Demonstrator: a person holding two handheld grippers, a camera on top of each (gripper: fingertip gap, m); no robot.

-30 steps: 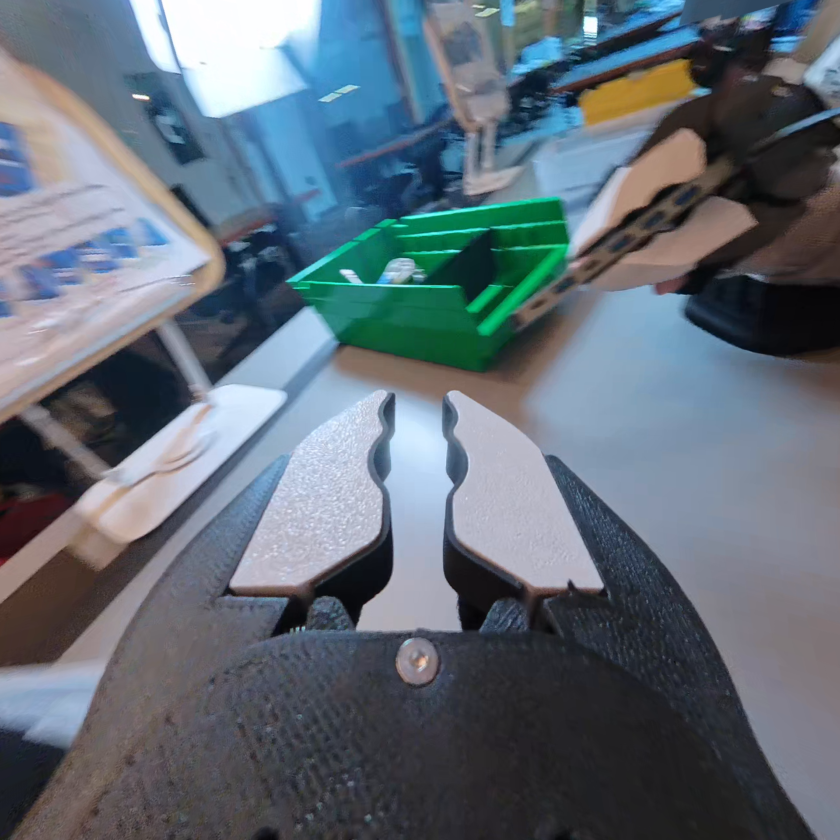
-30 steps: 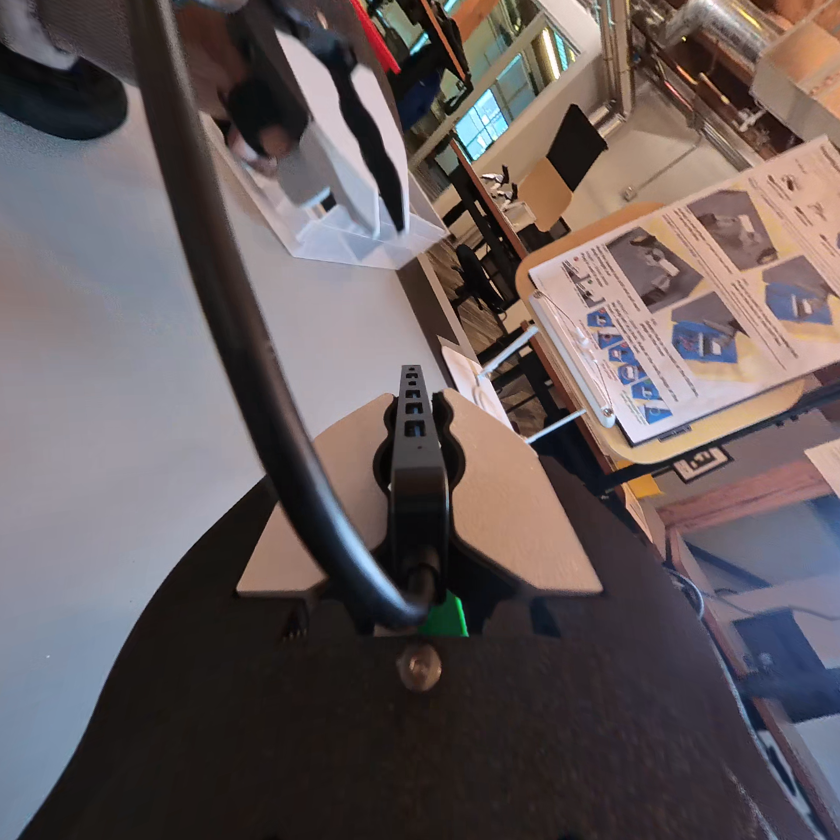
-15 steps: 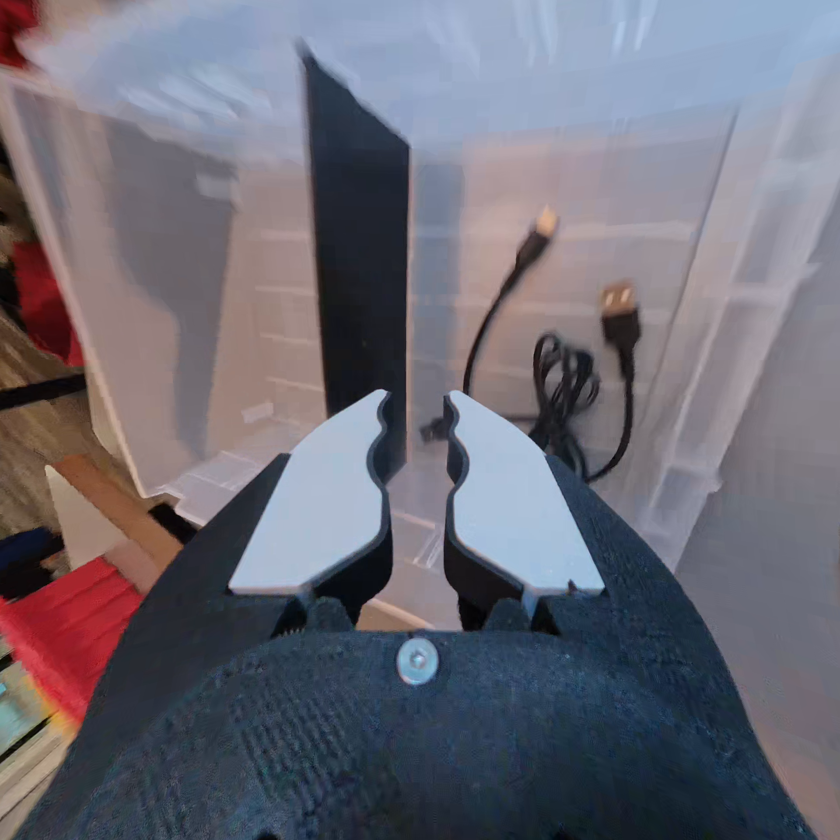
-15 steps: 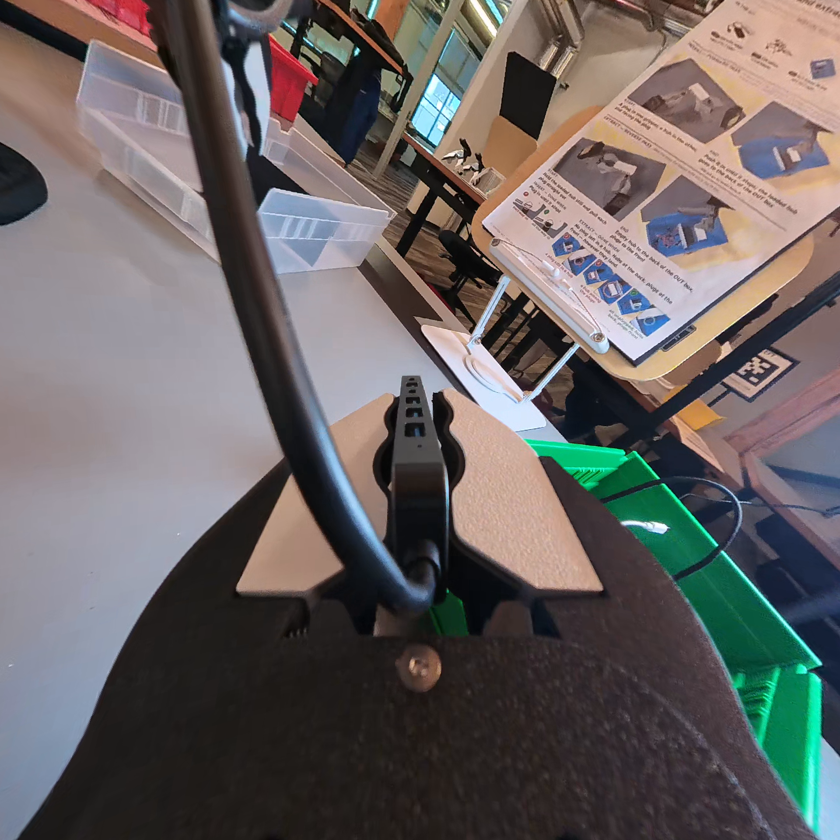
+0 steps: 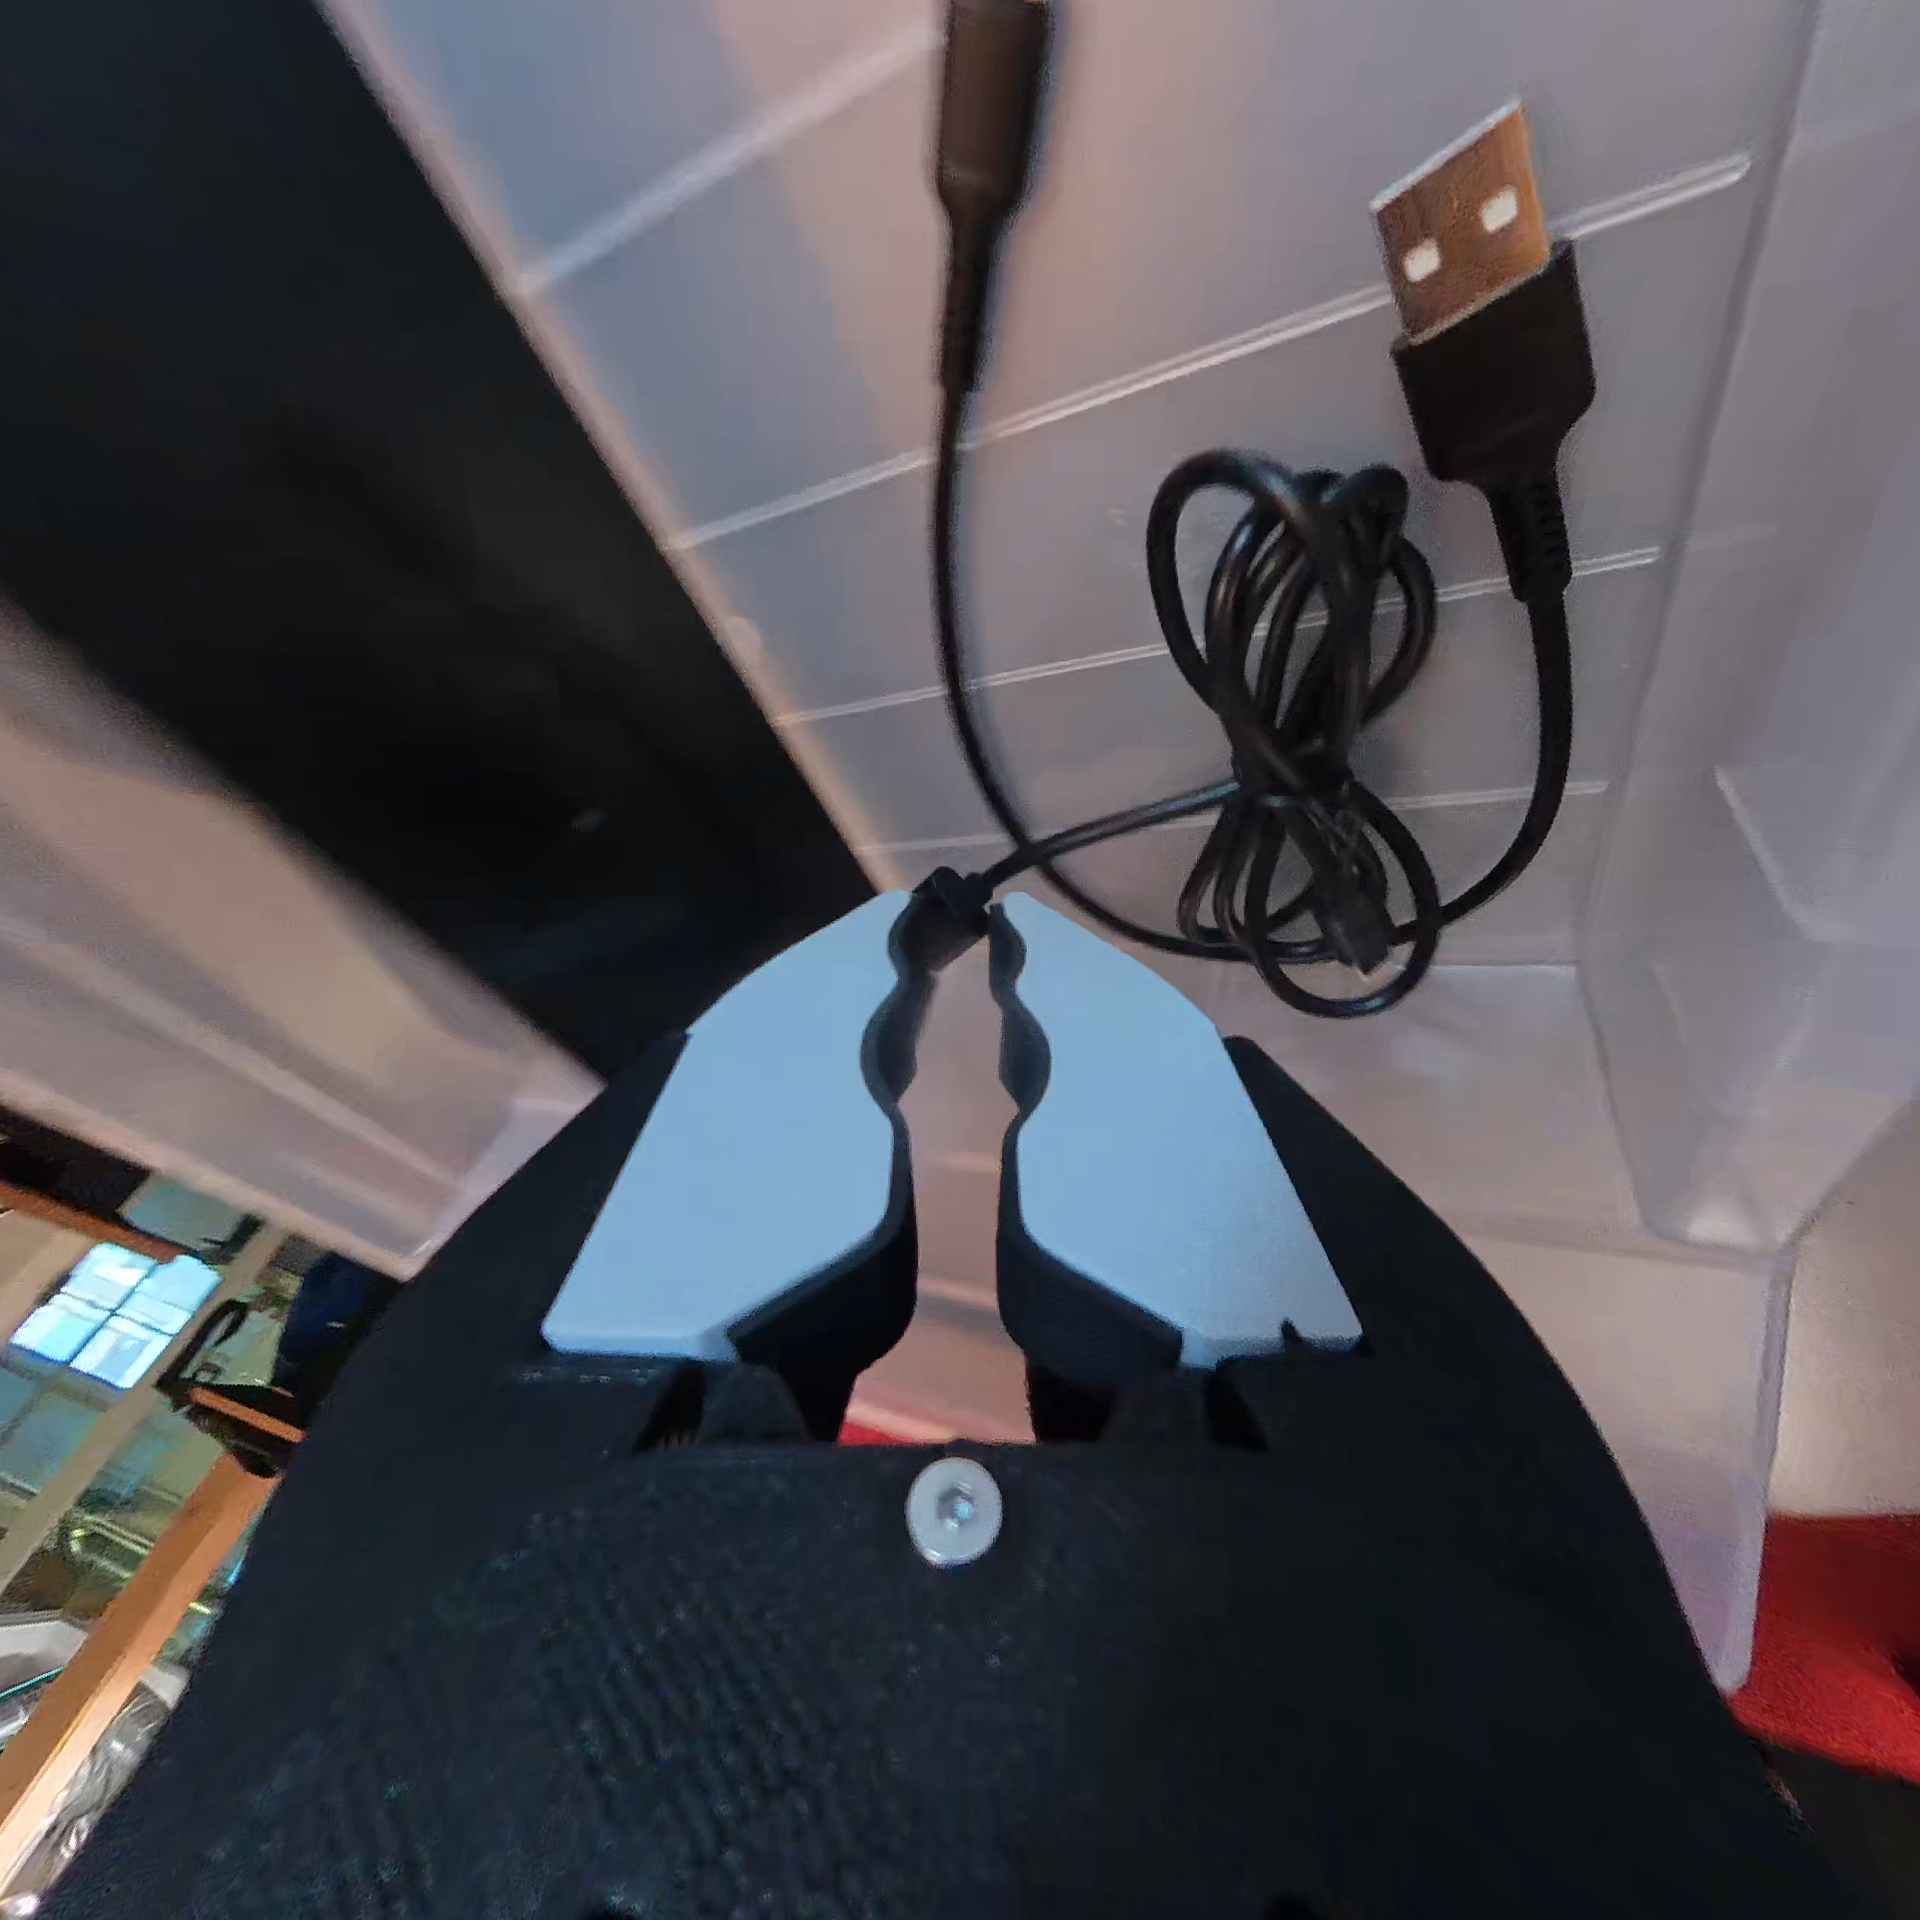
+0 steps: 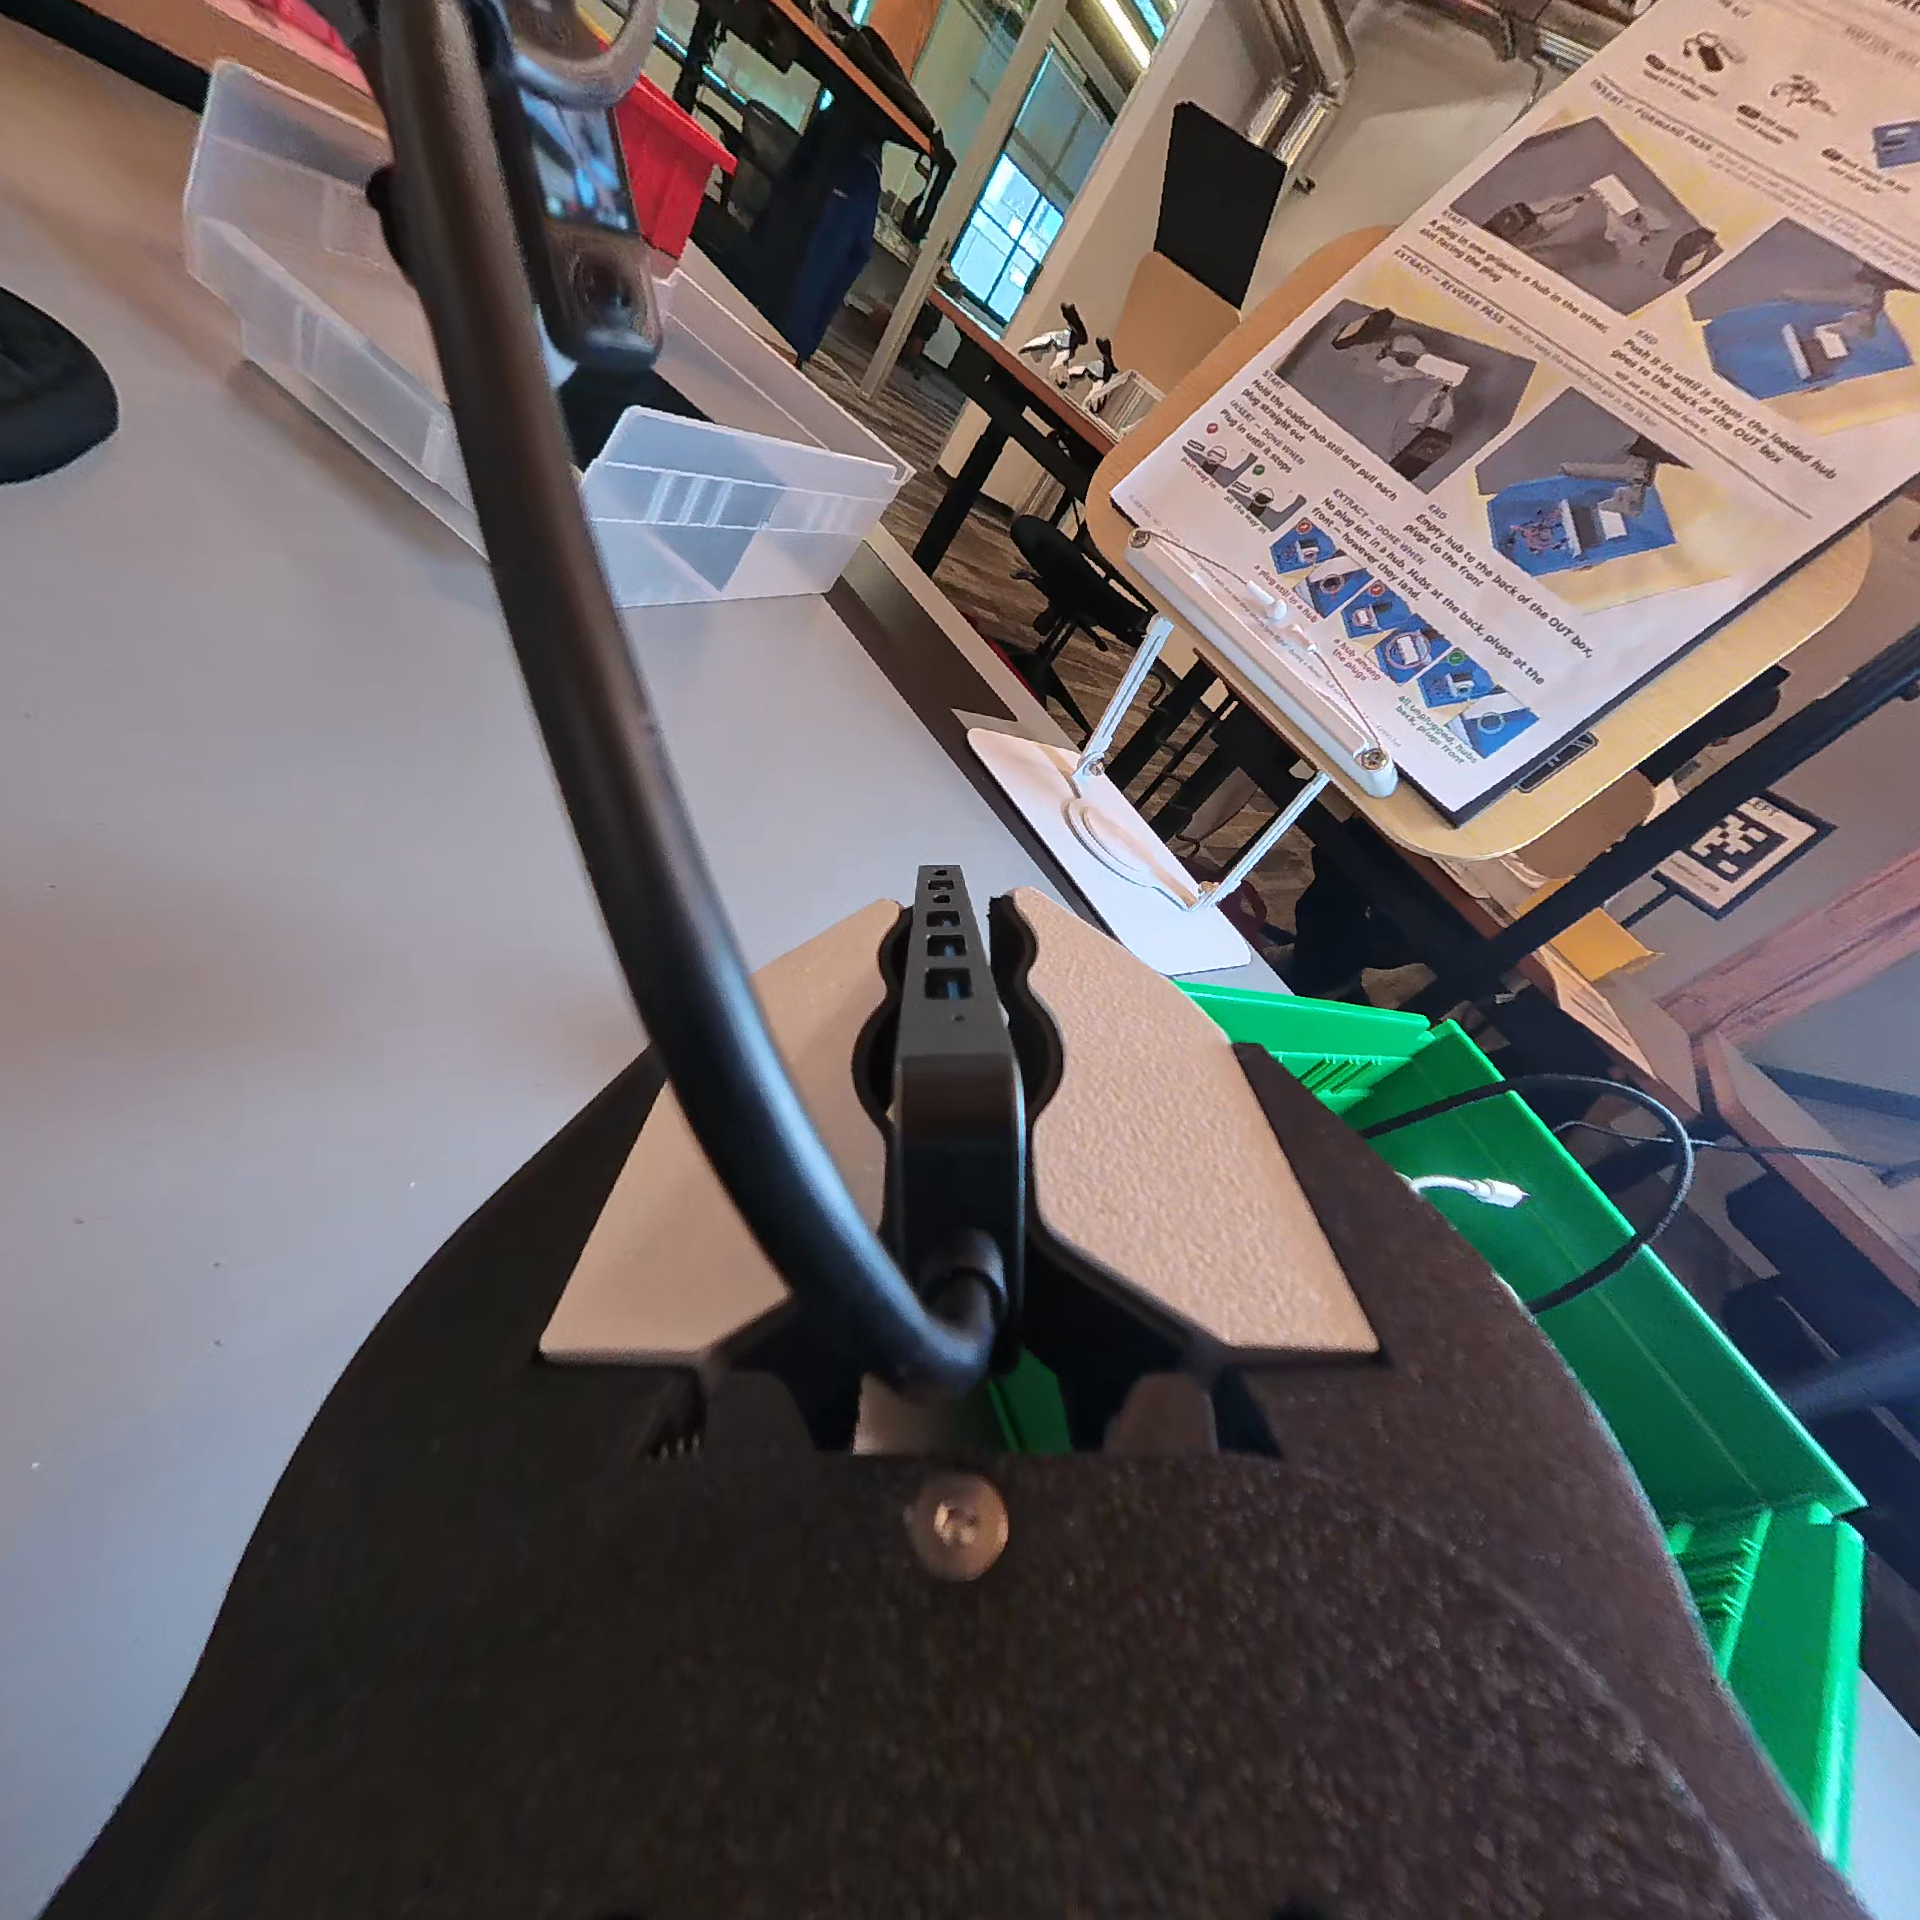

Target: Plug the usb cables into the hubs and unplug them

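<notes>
In the left wrist view my left gripper (image 5: 948,912) is inside a clear plastic bin (image 5: 1714,831). Its tips have closed on the small black plug (image 5: 938,916) of a black USB cable (image 5: 1309,748) that lies coiled on the bin floor. The cable's USB-A plug (image 5: 1475,260) lies farther in, and a blurred plug (image 5: 977,125) lies to its left. In the right wrist view my right gripper (image 6: 951,909) is shut on a black USB hub (image 6: 951,997), held edge-up with its ports facing forward. The hub's own thick cable (image 6: 582,665) arcs up to the left.
A black divider (image 5: 364,520) stands in the clear bin left of my left gripper. The clear bin (image 6: 727,488) stands on the grey table (image 6: 260,831); a green bin (image 6: 1662,1351) with cables is at the right. An instruction board (image 6: 1507,468) stands at the table edge. The left gripper's tips are roughly 50 centimetres from the right gripper's.
My left gripper swung from the green bin to the clear bin, went down to the cable, and its fingers narrowed onto the small plug. My right gripper tilted upright, still holding the hub.
</notes>
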